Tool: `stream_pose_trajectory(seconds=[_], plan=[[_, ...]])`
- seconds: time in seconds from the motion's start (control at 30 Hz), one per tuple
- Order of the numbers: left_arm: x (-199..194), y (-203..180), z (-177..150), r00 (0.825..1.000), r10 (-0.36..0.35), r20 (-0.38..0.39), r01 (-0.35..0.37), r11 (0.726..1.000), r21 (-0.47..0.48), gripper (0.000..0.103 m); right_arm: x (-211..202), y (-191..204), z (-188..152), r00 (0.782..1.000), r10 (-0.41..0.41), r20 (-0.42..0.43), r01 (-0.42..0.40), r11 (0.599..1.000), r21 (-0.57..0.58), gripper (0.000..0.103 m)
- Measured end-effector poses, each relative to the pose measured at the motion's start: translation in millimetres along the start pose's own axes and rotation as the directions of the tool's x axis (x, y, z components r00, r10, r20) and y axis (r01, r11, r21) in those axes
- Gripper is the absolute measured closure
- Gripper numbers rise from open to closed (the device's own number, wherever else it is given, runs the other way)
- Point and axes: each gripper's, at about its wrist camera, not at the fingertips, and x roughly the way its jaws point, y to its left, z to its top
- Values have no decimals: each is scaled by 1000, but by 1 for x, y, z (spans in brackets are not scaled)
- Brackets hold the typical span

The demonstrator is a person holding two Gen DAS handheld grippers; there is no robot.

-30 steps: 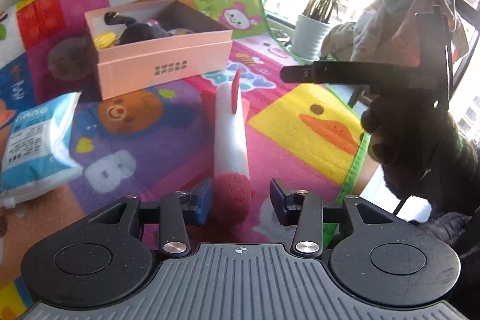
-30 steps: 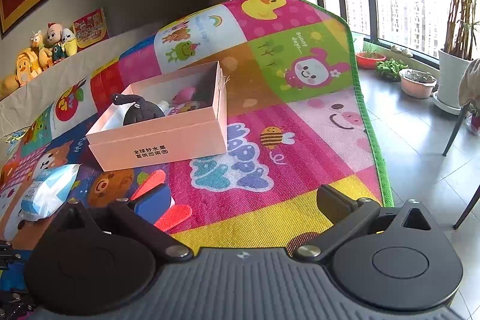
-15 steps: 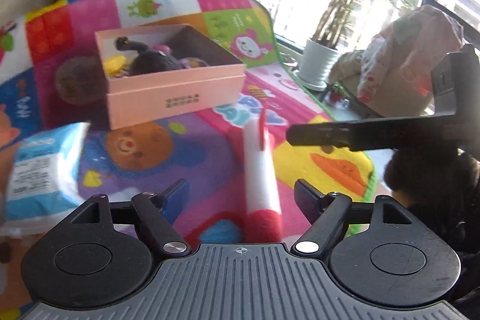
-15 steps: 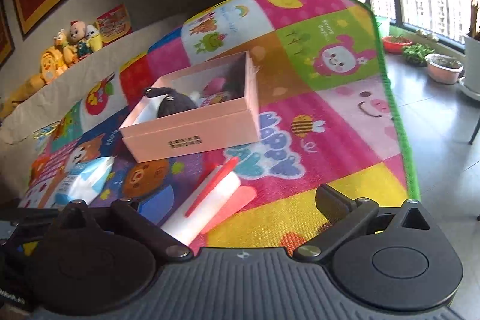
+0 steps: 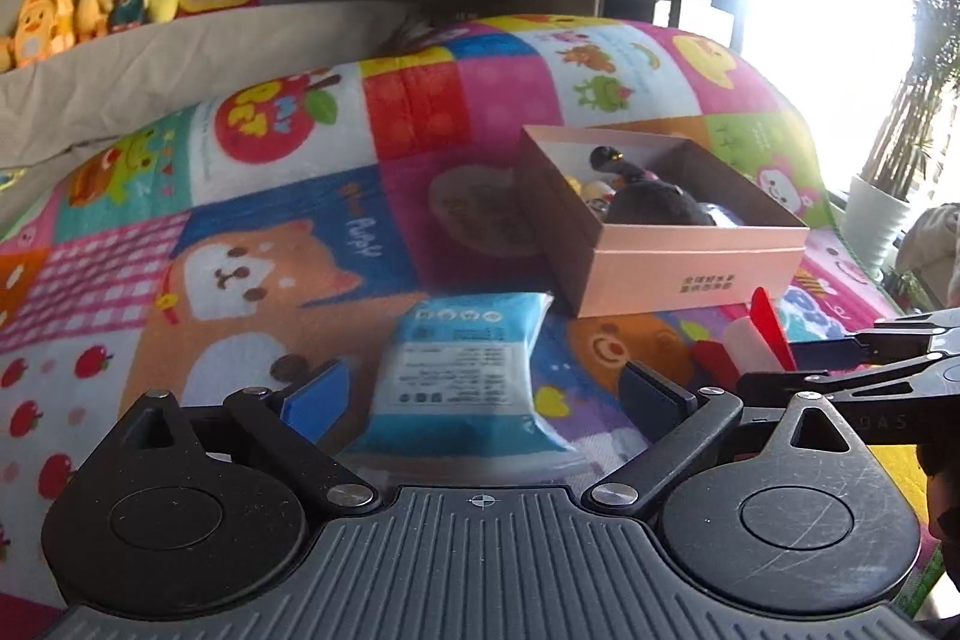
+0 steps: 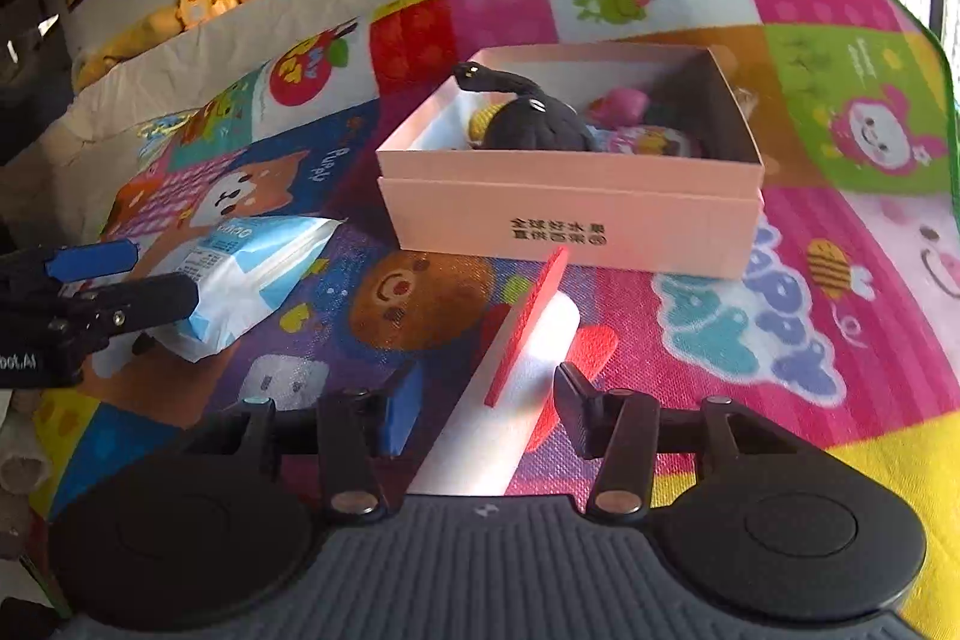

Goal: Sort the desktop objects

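A blue-and-white tissue pack (image 5: 468,376) lies on the colourful mat between the fingers of my left gripper (image 5: 480,391). Its jaws are opening wide and the pads stand clear of the pack. A white foam rocket with red fins (image 6: 516,388) lies between the fingers of my right gripper (image 6: 487,406). Those jaws are closing, with a gap still showing at the left pad. Behind both stands the pink box (image 6: 570,220), holding a black plush toy (image 6: 528,124) and small pink items. The right wrist view also shows the left gripper (image 6: 138,280) at the tissue pack (image 6: 240,280).
The patchwork play mat (image 5: 240,220) covers the surface and drops off at its green edge (image 6: 948,70) on the right. Plush toys (image 5: 90,4) line the beige sofa back. A potted plant (image 5: 882,214) stands on the floor by the window.
My left gripper let go of the foam rocket, swung left over the tissue pack and opened wide. My right gripper moved onto the rocket and its jaws narrowed around it.
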Motion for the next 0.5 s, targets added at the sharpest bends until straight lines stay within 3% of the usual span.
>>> stream_pose_trajectory(seconds=[0.2, 0.33, 0.43, 0.5], plan=[[12, 1, -6, 999, -3, -32, 3, 1000, -1, 3, -9, 2, -5, 992, -114, 54, 120, 985, -123, 55], [26, -2, -5, 998, -7, -57, 6, 1000, -11, 3, -18, -7, -9, 966, -228, 118, 246, 955, -167, 55], [30, -3, -7, 996, -48, -78, 45, 998, -34, 3, -29, -22, -8, 977, -189, 99, 199, 975, -98, 50], [28, -10, -10, 993, -86, -80, 86, 996, -9, 2, -33, -33, -9, 985, -155, 74, 157, 987, -28, 40]])
